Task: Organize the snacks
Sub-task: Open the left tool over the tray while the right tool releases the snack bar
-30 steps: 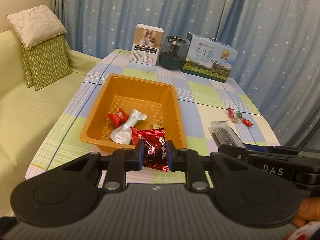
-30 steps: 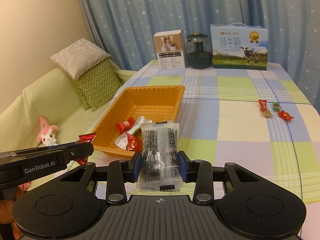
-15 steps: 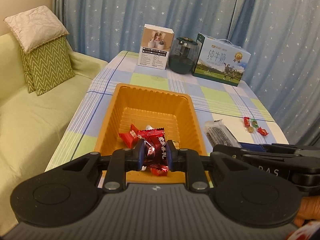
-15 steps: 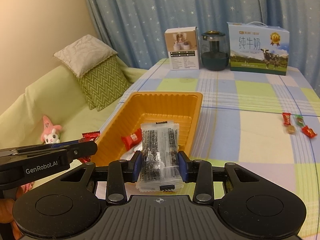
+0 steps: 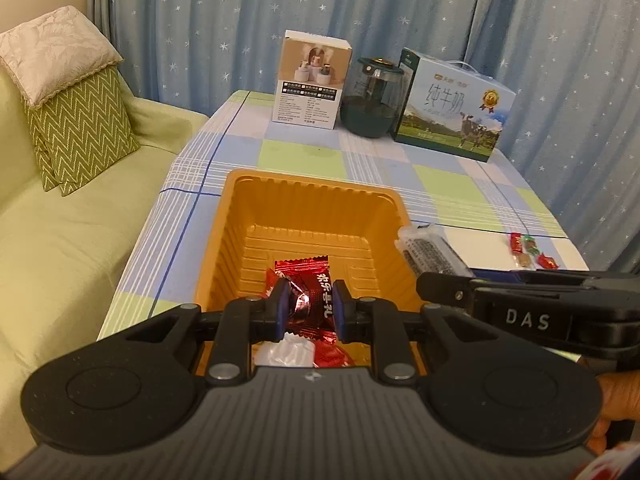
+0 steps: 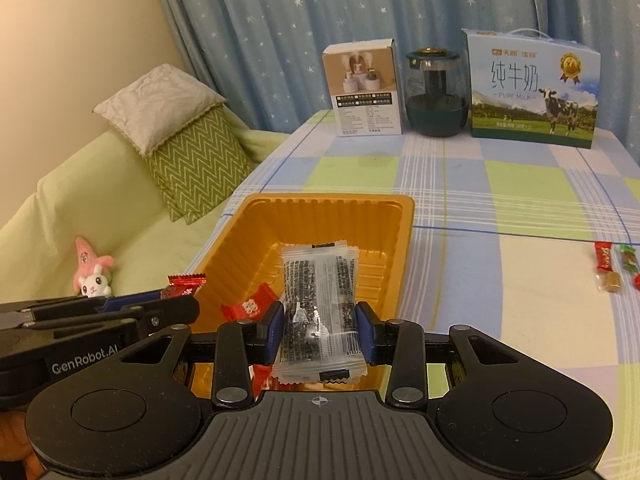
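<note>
Checked tablecloth before starred blue curtain; green sofa at 9 o'clock. Orange tray centre. Left gripper clamped on red foil candy; right gripper clamped on clear speckled packet, both above tray.

Star-dotted blue curtains hang behind a checked table beside a green sofa.

The orange tray is ribbed, glossy plastic; the red candy wrapper is shiny, crinkled foil. At two o'clock from the tray, a checked cloth covers the tabletop, and the clear seed-bar packet is glossy film.
</note>
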### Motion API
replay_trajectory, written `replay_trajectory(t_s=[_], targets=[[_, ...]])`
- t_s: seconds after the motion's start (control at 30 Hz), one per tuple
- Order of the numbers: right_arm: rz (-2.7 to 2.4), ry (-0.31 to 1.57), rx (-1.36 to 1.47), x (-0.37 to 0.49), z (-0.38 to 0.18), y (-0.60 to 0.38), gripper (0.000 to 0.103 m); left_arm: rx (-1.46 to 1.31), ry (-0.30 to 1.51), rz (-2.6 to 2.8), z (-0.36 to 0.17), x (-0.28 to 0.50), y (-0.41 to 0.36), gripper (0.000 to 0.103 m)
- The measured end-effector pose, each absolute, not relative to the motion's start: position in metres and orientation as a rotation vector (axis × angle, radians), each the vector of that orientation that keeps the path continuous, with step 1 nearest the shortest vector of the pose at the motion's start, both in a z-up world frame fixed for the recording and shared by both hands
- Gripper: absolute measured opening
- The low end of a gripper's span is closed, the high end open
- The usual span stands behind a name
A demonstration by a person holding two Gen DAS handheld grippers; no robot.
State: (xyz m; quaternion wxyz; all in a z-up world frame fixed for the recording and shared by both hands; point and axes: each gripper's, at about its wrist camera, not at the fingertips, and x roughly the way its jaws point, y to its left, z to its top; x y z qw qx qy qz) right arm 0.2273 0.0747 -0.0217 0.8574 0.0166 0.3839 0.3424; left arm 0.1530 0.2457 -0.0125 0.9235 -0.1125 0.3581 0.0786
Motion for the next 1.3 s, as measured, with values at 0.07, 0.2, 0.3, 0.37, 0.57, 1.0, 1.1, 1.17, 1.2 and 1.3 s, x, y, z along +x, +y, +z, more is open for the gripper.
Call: replay_trajectory(t_s=[0.07,0.2,0.3,0.37,0.57,1.0,1.1,1.17,1.2,1.3], targets=[[0.717,0.813,0.044,0.234,-0.024,0.077,0.039,-0.242,0.740,0.158,-0.016,0.159,0.252,0.020],[0.705,0.825,0.059,0.245,-0.029,0.079,0.039,-0.243,0.754,0.156,-0.023,0.169,0.259,0.020],[0.702,0.834,0.065,0.249,-0.032,0.081,0.039,-0.234,0.769,0.146,-0.029,0.176,0.259,0.021],[0.702,0.839,0.070,0.250,-0.034,0.082,0.039,-0.230,0.775,0.152,-0.033,0.179,0.260,0.028],[0.702,0.853,0.075,0.253,-0.039,0.084,0.039,-0.227,0.776,0.179,-0.037,0.173,0.267,0.037],[0.734,0.876,0.118,0.254,-0.042,0.094,0.039,-0.244,0.762,0.201,-0.031,0.152,0.271,0.040],[0.723,0.870,0.125,0.252,-0.040,0.088,0.039,-0.247,0.761,0.208,-0.028,0.148,0.268,0.043],[0.711,0.866,0.132,0.249,-0.037,0.079,0.039,-0.246,0.759,0.209,-0.027,0.144,0.264,0.046],[0.705,0.865,0.141,0.247,-0.036,0.075,0.040,-0.249,0.759,0.208,-0.026,0.142,0.262,0.046],[0.681,0.863,0.158,0.238,-0.032,0.059,0.040,-0.256,0.755,0.214,-0.022,0.135,0.252,0.049]])
